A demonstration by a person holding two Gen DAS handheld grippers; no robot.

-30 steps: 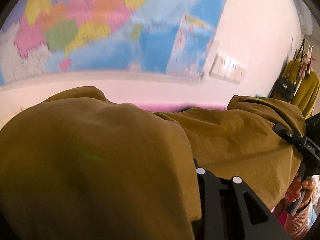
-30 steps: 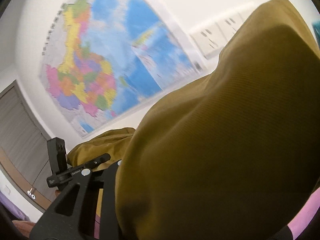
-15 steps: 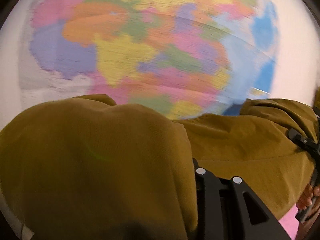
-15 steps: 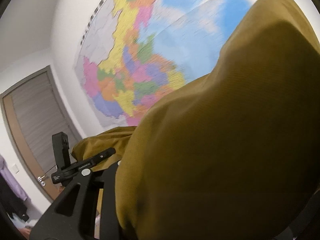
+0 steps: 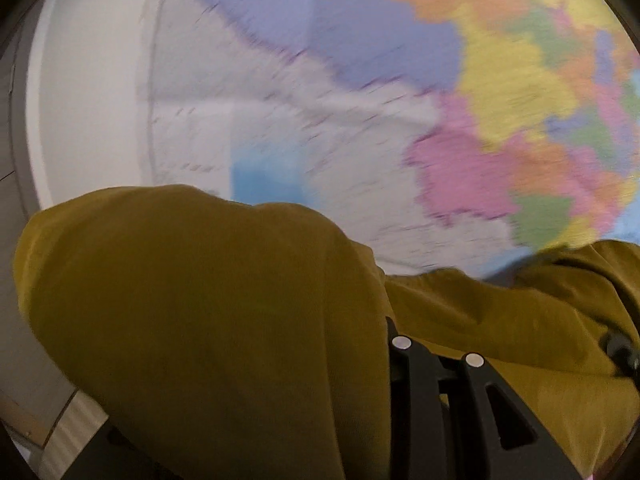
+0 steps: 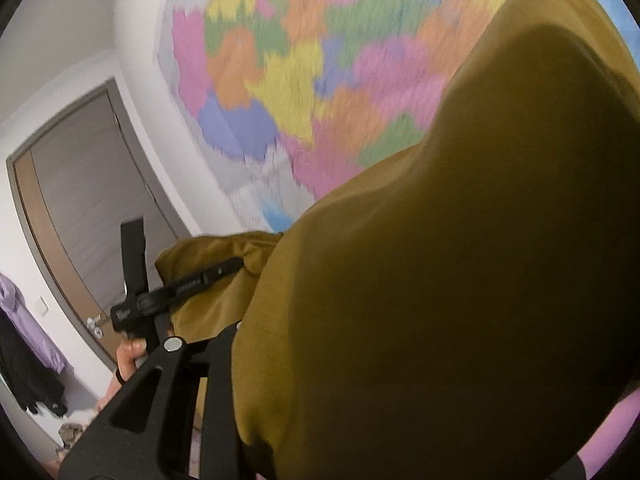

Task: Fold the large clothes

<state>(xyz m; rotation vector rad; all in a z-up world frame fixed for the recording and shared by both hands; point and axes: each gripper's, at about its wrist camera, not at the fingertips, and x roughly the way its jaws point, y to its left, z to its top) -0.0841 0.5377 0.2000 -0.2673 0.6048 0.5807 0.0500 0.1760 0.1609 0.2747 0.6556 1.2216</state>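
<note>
Both black two-finger grippers are clamped onto a big mustard-yellow cloth garment (image 5: pixel 200 320), left gripper (image 5: pixel 416 344) on one end and right gripper (image 6: pixel 224 332) on the other. It's held up in the air, stretched sideways between them, in front of a colourful wall map (image 6: pixel 300 80). Grey door (image 6: pixel 88 200) off to the side.

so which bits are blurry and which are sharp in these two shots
Left wrist view: the colourful wall map is streaked with motion blur, the mustard-yellow cloth garment stays fairly sharp. Right wrist view: same smeared map, the garment in dark shadow at right, the grey door bowed by fisheye.
</note>
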